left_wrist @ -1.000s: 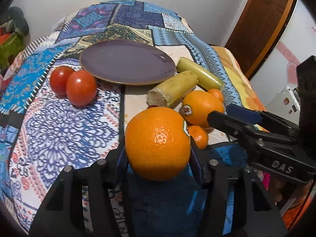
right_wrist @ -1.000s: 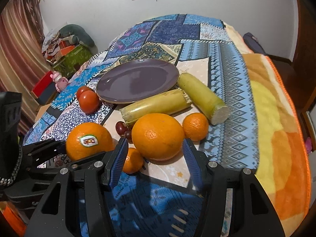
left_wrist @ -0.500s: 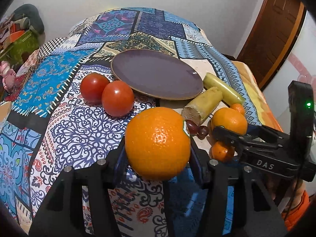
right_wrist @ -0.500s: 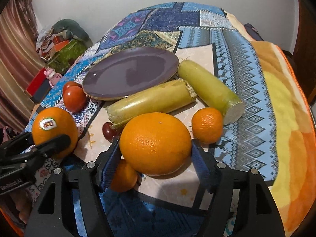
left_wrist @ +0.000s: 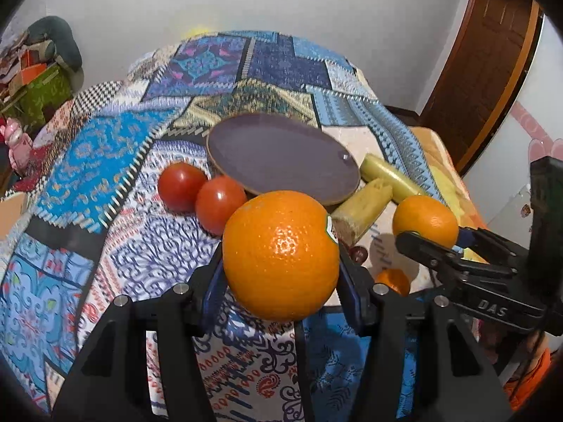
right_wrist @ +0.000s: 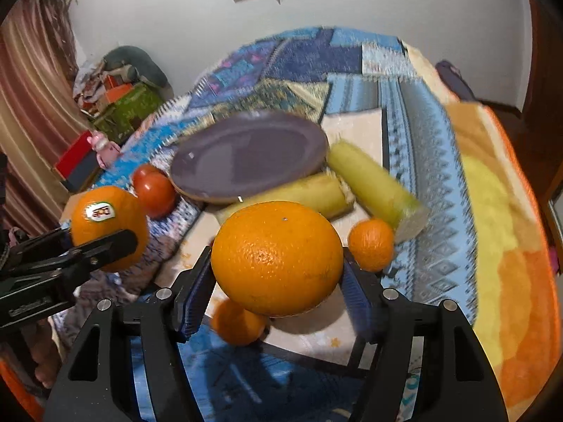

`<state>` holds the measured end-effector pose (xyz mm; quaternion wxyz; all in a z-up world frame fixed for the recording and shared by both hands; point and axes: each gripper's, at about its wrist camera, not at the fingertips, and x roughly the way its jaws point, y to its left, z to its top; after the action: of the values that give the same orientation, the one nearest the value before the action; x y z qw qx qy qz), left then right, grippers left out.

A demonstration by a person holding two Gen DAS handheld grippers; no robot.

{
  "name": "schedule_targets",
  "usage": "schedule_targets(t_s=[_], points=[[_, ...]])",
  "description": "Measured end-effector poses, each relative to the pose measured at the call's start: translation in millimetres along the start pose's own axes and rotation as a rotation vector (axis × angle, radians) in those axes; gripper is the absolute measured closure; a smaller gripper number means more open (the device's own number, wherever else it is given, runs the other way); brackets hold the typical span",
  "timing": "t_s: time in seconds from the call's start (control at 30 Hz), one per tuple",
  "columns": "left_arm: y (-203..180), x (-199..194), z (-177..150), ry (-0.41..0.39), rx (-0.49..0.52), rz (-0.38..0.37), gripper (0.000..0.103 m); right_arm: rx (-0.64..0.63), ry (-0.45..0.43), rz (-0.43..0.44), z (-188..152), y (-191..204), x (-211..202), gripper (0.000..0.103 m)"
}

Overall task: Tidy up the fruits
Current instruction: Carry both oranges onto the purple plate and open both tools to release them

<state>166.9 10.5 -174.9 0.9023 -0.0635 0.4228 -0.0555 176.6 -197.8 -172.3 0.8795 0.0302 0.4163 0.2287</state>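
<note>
My left gripper (left_wrist: 281,277) is shut on a large stickered orange (left_wrist: 279,255) and holds it above the patterned cloth. My right gripper (right_wrist: 278,281) is shut on a second large orange (right_wrist: 277,258), lifted off the bed. Each gripper shows in the other's view, the right one (left_wrist: 431,242) with its orange (left_wrist: 425,221), the left one (right_wrist: 98,242) with its orange (right_wrist: 109,227). A purple plate (left_wrist: 281,156) lies beyond, also seen in the right wrist view (right_wrist: 246,153). Two tomatoes (left_wrist: 200,193) sit left of it.
Two yellow-green sugarcane pieces (right_wrist: 373,186) lie right of the plate. Small mandarins (right_wrist: 370,244) (right_wrist: 238,323) and dark grapes (left_wrist: 357,253) lie on the cloth below the grippers. A wooden door (left_wrist: 475,70) stands at the right; clutter and boxes (right_wrist: 119,102) stand at the left.
My right gripper has closed on the second orange and lifted it. My left gripper with its orange has risen and swung left, so the plate sits more central in its view.
</note>
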Motion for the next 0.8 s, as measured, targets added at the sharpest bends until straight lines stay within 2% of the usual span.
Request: schedule_targets(t_s=[0.23,0.5,0.8], points=[[0,-19,26,-0.06,0.018,-0.002,0.047,-0.05,-0.096,0.014,28,15,-25,0.039],[6,-30,63,-0.124,0.029,0.011,0.047,-0.111,-0.165,0.002,62,28,-25,0.039],[21,-17,101,-0.138,0.019,0.029,0.047,-0.144,-0.208,-0.006,97,36,-12,0.039]])
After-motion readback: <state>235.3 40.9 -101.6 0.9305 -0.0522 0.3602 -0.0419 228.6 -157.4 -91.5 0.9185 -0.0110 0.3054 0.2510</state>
